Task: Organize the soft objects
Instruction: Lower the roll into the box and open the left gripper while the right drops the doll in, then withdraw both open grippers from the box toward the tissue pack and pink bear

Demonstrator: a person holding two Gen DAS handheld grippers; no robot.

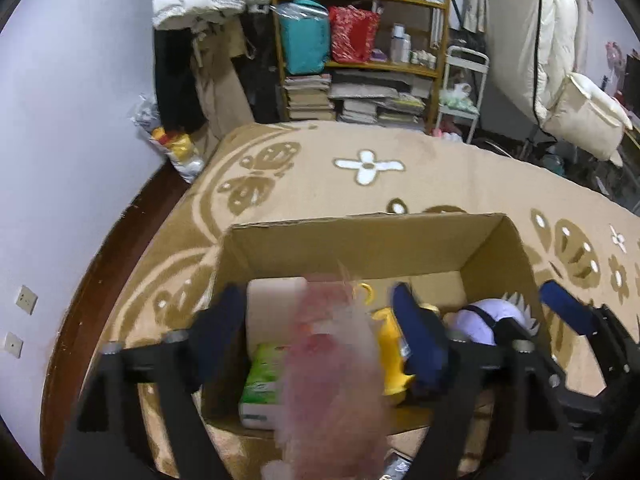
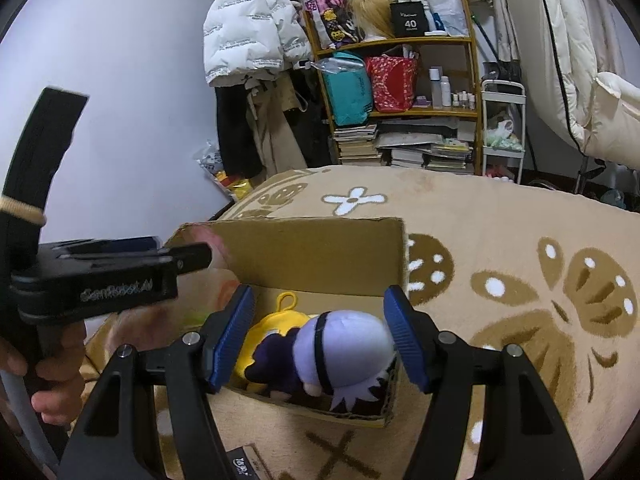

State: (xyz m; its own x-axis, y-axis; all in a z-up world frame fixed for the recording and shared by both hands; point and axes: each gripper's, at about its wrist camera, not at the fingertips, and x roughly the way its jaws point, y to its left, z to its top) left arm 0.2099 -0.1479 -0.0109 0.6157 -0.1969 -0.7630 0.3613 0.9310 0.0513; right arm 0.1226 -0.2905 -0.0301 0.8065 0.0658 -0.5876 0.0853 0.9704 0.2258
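An open cardboard box [image 1: 360, 240] stands on the patterned rug; it also shows in the right wrist view [image 2: 312, 248]. Inside lie a yellow plush [image 1: 390, 344] [image 2: 276, 320], a lavender-headed plush doll [image 1: 486, 320] [image 2: 344, 348], a green pack [image 1: 264, 384] and a white block [image 1: 272, 304]. My left gripper [image 1: 320, 328] is open over the box; a blurred pink fluffy plush [image 1: 336, 392] hangs between its fingers, apparently loose. My right gripper [image 2: 320, 340] is open above the lavender doll, fingers on either side of it.
A beige rug with brown butterfly and flower patterns [image 2: 500, 240] surrounds the box. A wooden shelf [image 2: 400, 92] with bags, books and bottles stands behind, beside hanging coats [image 2: 248, 40]. A white wall is at left. The left gripper body [image 2: 100, 280] is next to the box.
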